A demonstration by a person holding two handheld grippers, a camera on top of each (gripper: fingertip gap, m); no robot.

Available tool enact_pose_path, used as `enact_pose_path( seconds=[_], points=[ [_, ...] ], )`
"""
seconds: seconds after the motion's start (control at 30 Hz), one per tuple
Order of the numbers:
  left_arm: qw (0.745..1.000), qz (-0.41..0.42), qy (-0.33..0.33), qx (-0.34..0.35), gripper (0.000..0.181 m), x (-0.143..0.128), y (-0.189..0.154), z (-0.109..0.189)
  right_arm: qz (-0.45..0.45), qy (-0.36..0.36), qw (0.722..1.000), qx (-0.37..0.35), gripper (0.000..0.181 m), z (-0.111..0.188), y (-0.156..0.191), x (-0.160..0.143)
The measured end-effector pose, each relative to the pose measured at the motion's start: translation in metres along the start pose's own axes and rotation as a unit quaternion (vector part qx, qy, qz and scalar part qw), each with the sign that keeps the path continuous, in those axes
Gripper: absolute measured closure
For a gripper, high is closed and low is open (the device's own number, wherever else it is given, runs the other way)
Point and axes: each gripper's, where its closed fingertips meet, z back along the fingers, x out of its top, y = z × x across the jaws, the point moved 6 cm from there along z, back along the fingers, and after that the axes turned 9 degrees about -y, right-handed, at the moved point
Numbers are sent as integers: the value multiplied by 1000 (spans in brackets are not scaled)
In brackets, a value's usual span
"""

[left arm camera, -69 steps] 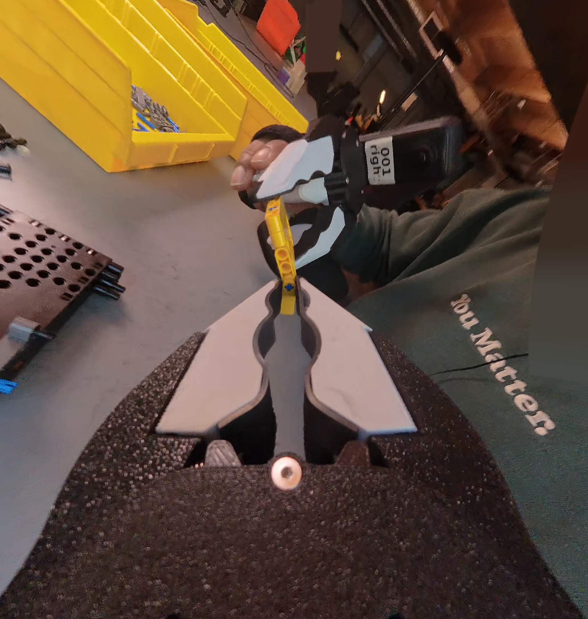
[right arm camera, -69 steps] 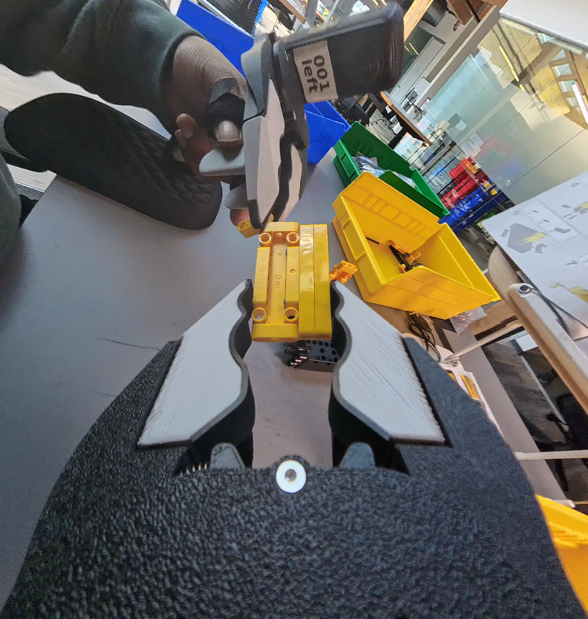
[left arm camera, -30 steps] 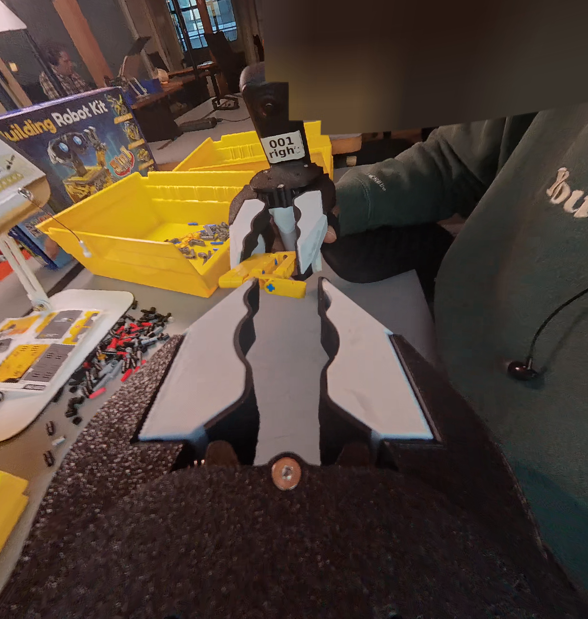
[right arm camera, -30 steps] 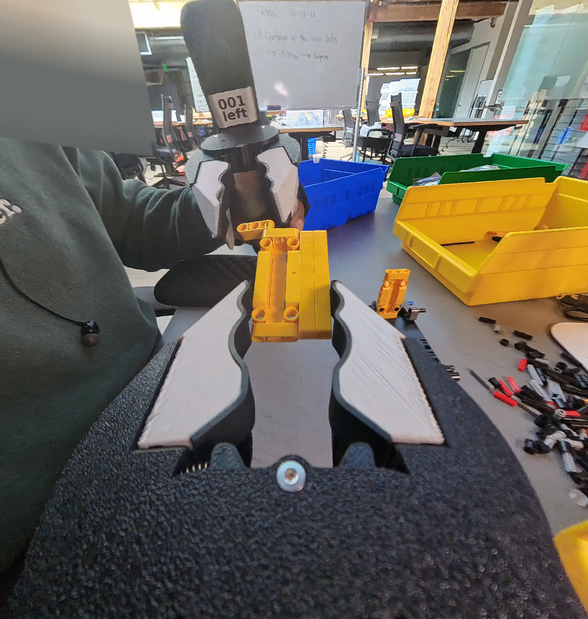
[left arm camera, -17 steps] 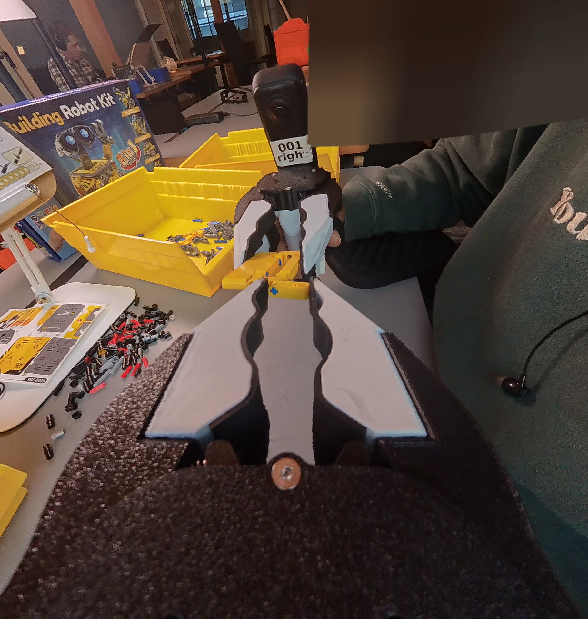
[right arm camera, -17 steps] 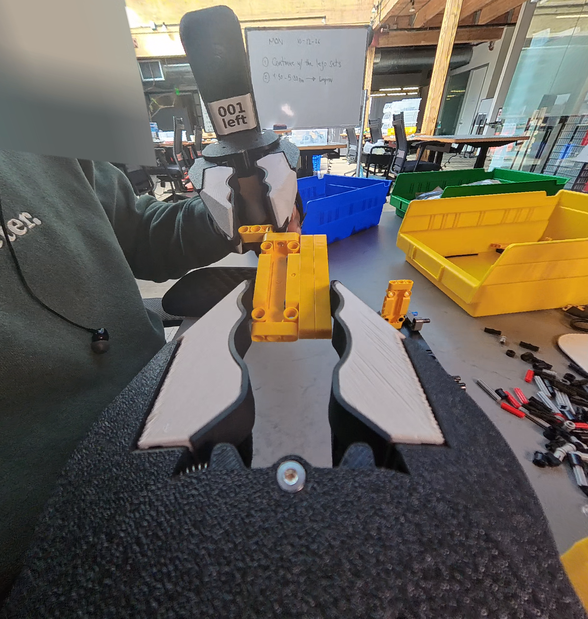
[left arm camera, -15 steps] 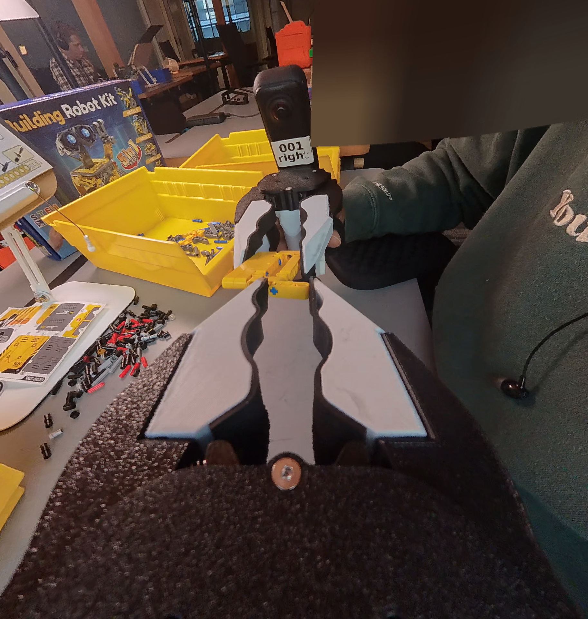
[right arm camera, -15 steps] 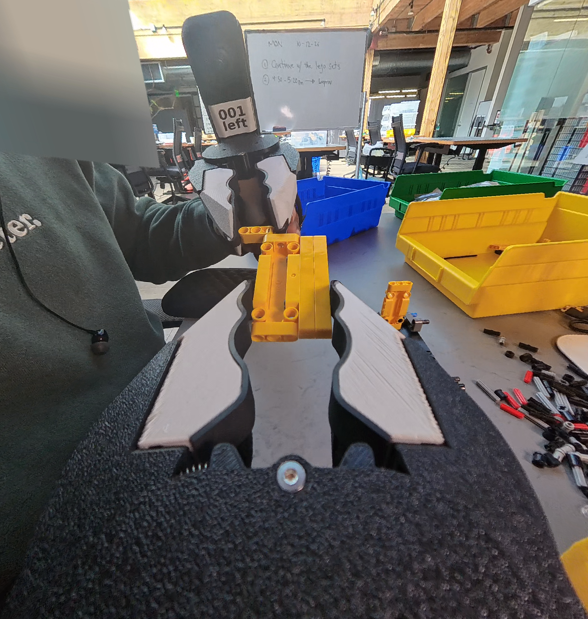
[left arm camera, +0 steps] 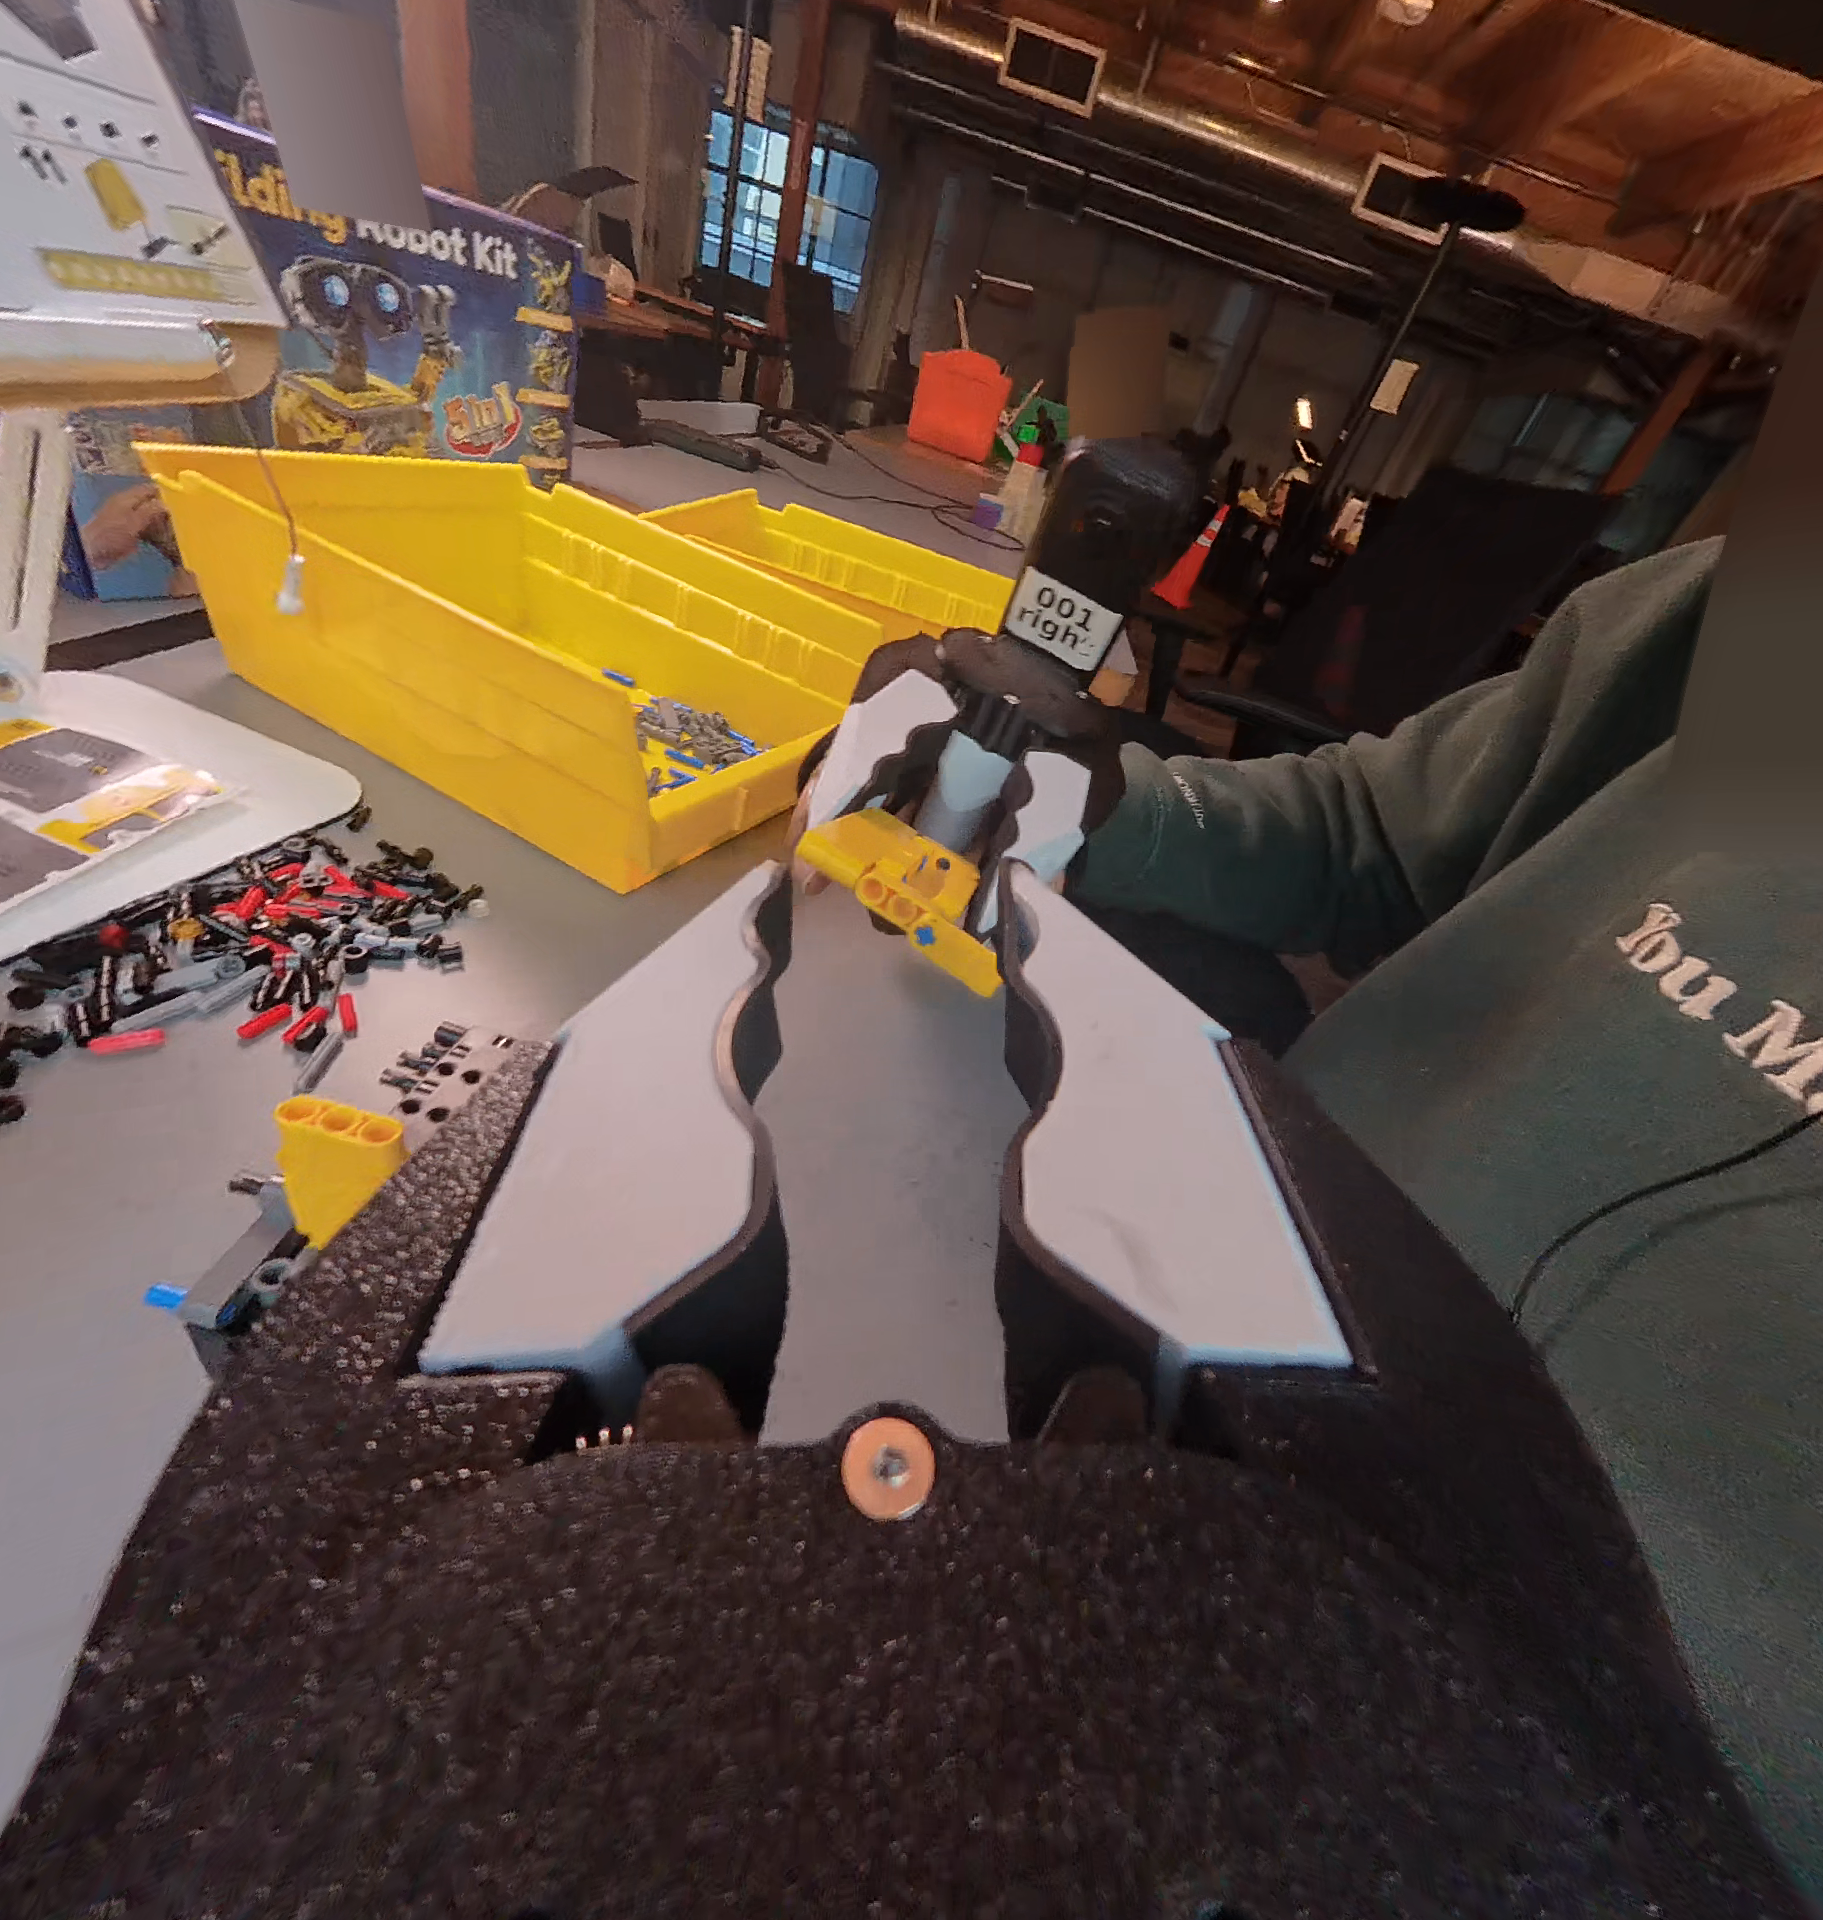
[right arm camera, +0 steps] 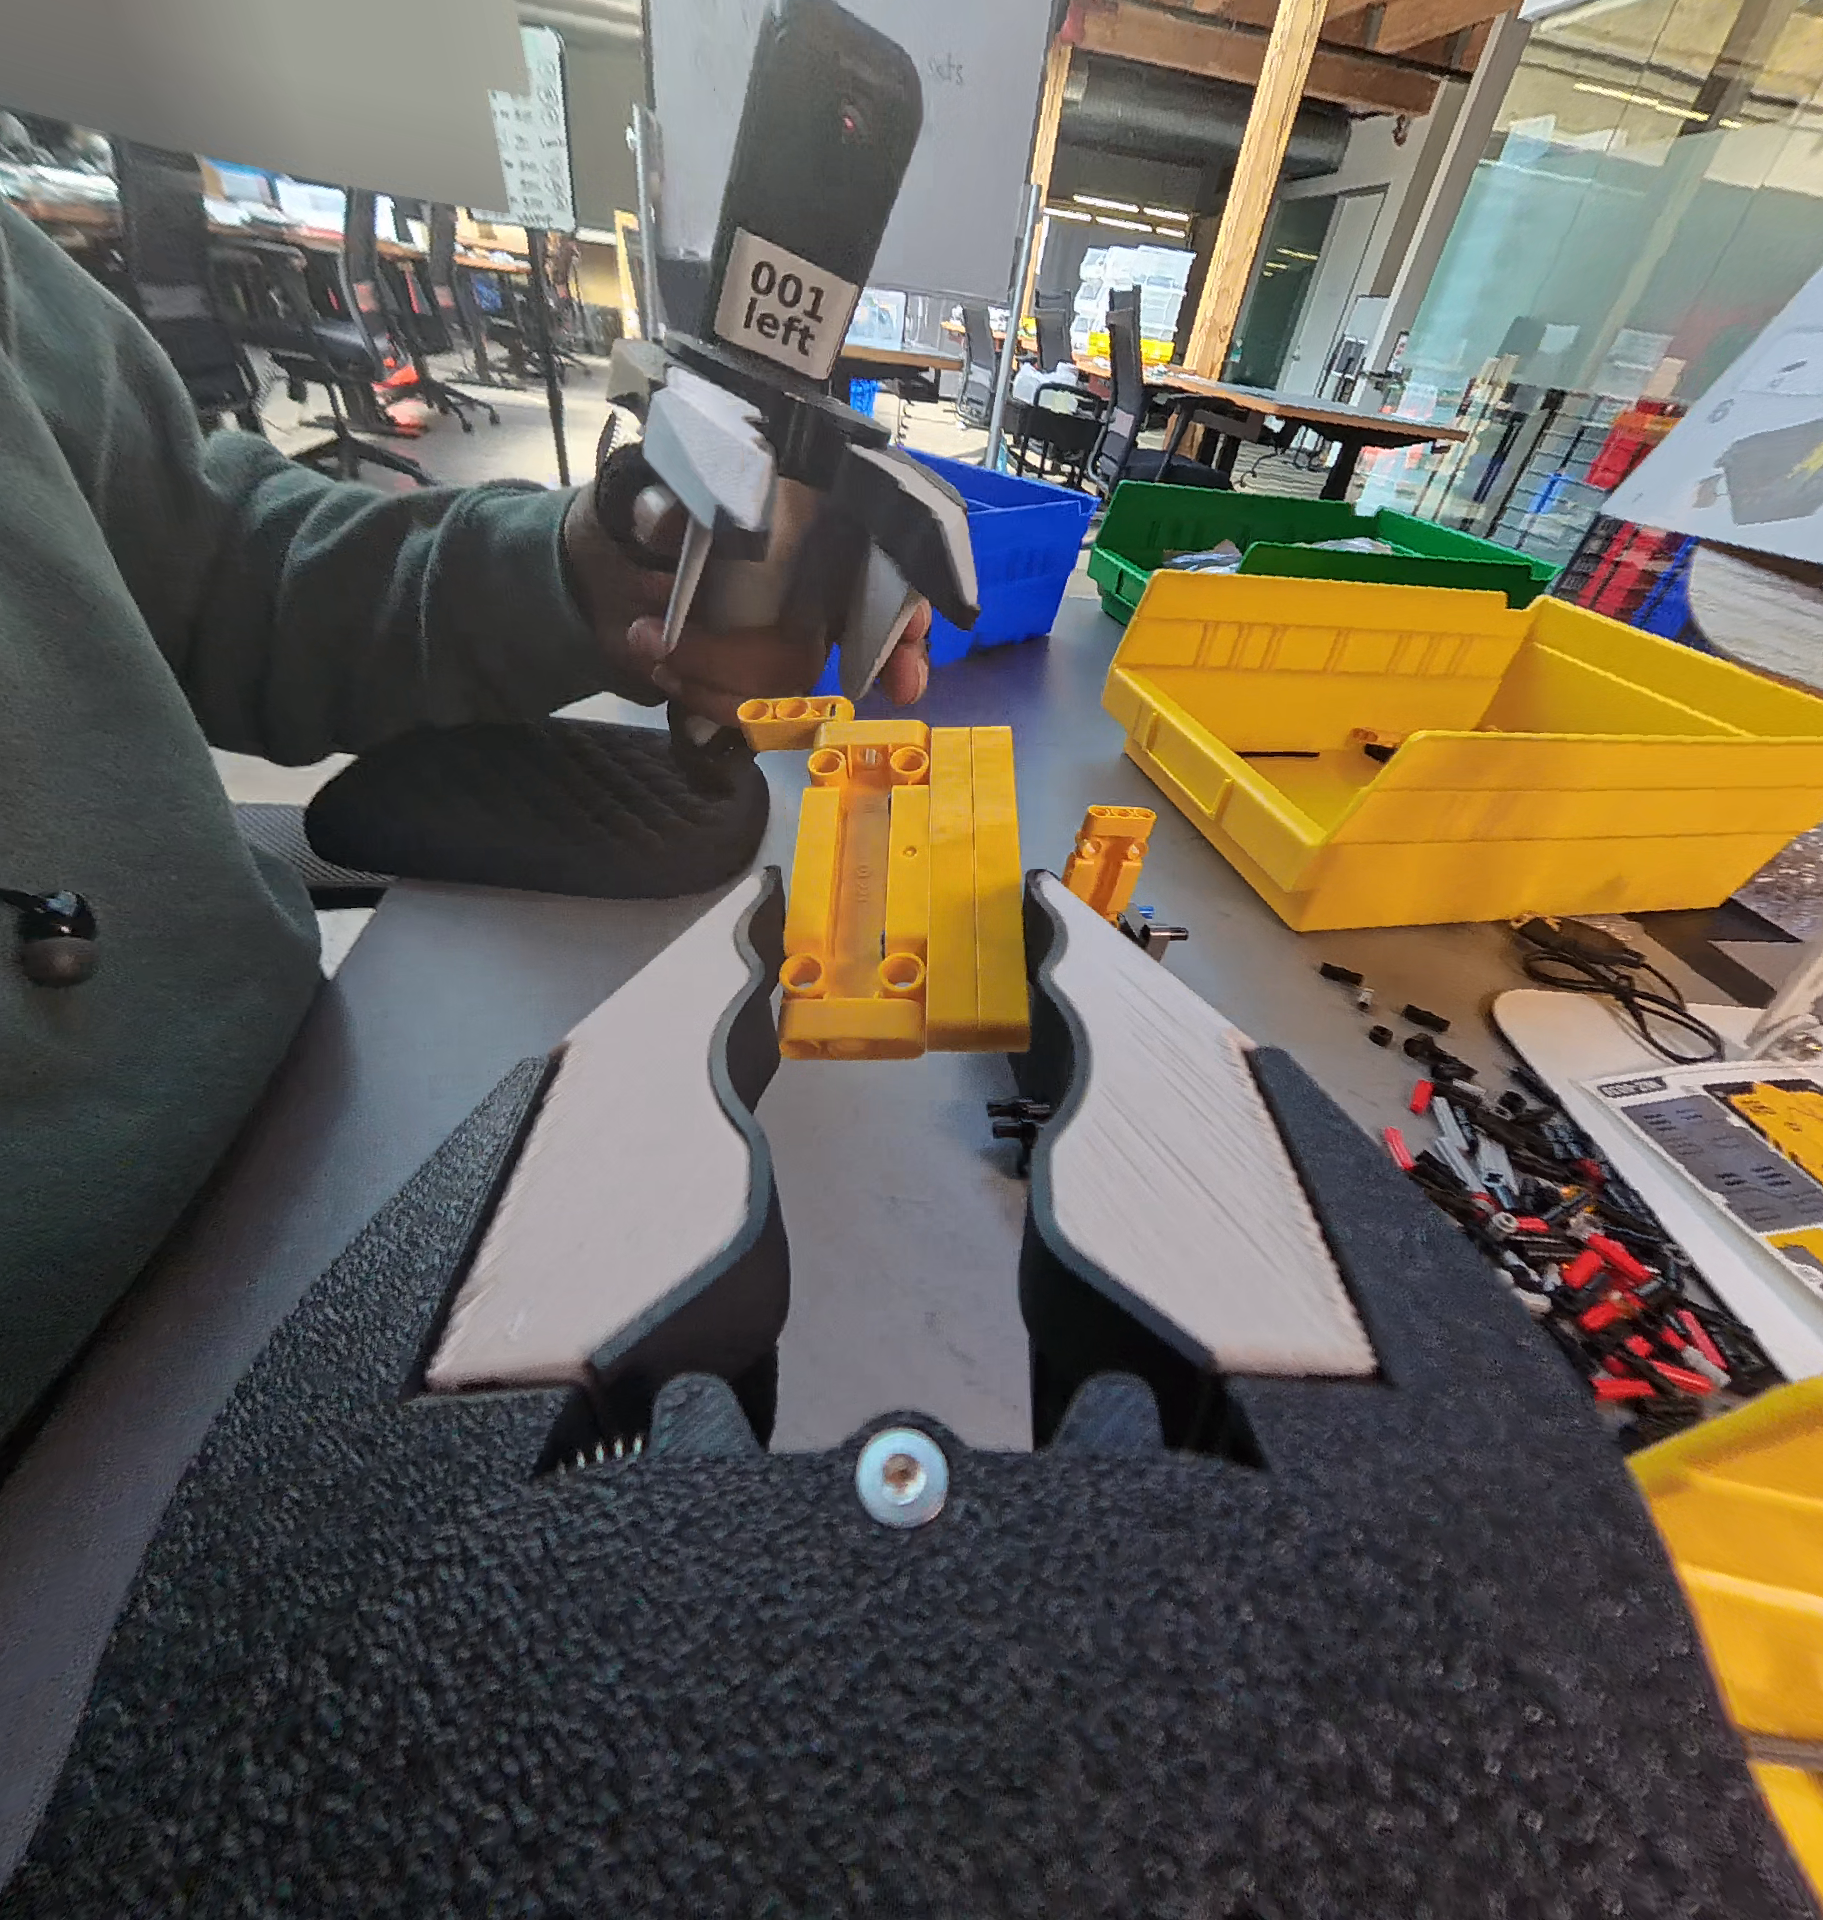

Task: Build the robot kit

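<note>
My right hand-held gripper (right arm camera: 902, 935) is clamping a yellow panel assembly (right arm camera: 902, 894) between its pale, ridged fingers (right arm camera: 1177, 1174); the assembly is reaching forward past the tips, with round pin holes at the corners of its ribbed underside. A short yellow beam (right arm camera: 793, 710) with three holes is projecting from its far left corner. My left hand-held gripper (left arm camera: 891, 904) is standing open, its wavy-edged fingers (left arm camera: 616, 1164) well apart, with the same assembly (left arm camera: 902, 899) lying tilted just ahead of the tips; whether either tip is touching it is hard to make out. In the right wrist view, that gripper (right arm camera: 782, 634) is hanging just above the short beam, partly hiding my hand (right arm camera: 678, 613) behind it.

To the left of my left gripper, a small yellow block (left arm camera: 335, 1148) with three round sockets is standing on the grey desk (left arm camera: 86, 1340), its lower part cut off by the grainy black gripper body. A loose heap of red, black and grey pins (left arm camera: 211, 956) is lying farther left, beside a white instruction sheet (left arm camera: 76, 769) cut by the frame edge. Ahead-left, a yellow bin (left arm camera: 450, 665) of smooth moulded plastic is holding small grey and blue parts too small to distinguish. Ahead-right of my right gripper, a second yellow bin (right arm camera: 1458, 831), a green bin (right arm camera: 1302, 540) and a blue bin (right arm camera: 1011, 551) are standing on the desk.
</note>
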Motion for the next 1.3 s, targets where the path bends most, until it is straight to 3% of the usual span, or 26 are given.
enact_pose_path(
  seconds=[0.1, 0.17, 0.3, 0.77, 0.9, 1.13, 1.3],
  points=[
    [1000, 27, 9, 6, 165, -9, 13, 0, 61, 28, 998, -9, 136, -3, 2, -4],
    [999, 36, 37, 15, 170, -17, 22, -4, 93, 37, 995, -15, 136, -5, 4, -6],
    [993, 81, 80, 16, 160, -27, 32, -15, 167, 53, 984, -38, 136, -7, 4, -5],
    [985, 164, 41, -17, 152, -34, 39, -17, 274, 52, 958, -73, 136, -5, 8, 1],
    [986, 160, 34, -22, 150, -33, 36, -15, 271, 47, 958, -79, 136, -7, 10, -1],
    [983, 182, 20, -18, 132, -33, 41, -11, 274, 27, 957, -86, 136, -11, 14, 2],
    [981, 189, 14, -37, 145, -33, 38, -10, 268, 19, 960, -86, 136, -12, 15, 3]
  ],
)
